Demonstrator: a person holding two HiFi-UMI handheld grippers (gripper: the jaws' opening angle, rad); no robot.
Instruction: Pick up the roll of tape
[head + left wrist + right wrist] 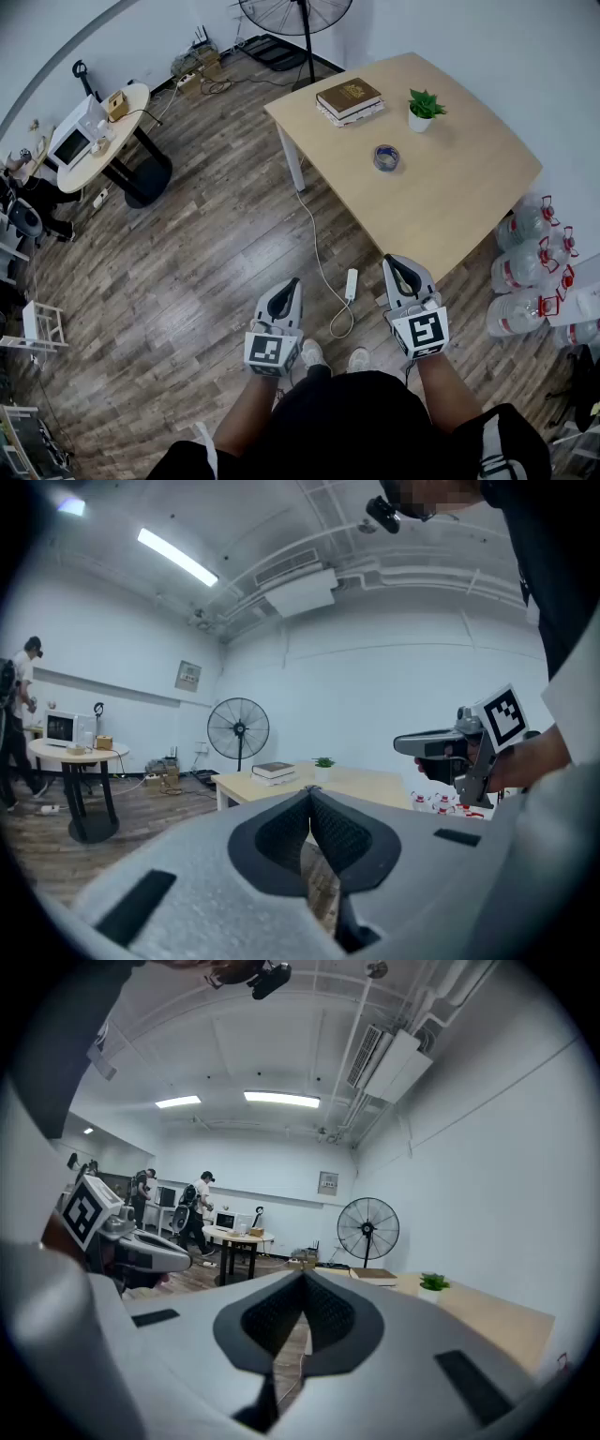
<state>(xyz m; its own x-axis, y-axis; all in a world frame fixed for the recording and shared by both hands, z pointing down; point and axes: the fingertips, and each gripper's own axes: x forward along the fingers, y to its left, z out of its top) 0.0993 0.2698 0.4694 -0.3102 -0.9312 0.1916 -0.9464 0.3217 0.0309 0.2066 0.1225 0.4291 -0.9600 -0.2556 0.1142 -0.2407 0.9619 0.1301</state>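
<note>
On the pale wooden table [459,178], roughly at its middle, the roll of tape [386,157] lies flat. It is a bluish ring with its hole facing up, so its axis stands upright and no side reads as longer than another. Beyond the roll and to its left sits a stack of books [350,99]. Beyond the roll and to its right, a small white pot [419,121] holds a green plant [425,101]. Nothing touches the roll.

Both tools hover well short of the roll, on the person's side. The left tool [287,285] is over the wooden floor [187,262], down and left of the roll. Its own view shows its two dark pads [352,841] meeting at the tips with nothing between them. The right tool [400,264] hangs almost straight below the roll in the head view, close to the table's near edge. Its jaws are likewise closed tip to tip and empty.

Nearer than the roll, between the tools, a white power strip [352,283] lies on the floor. Right of the roll, past the table's edge, clear water bottles [530,230] stand clustered.
</note>
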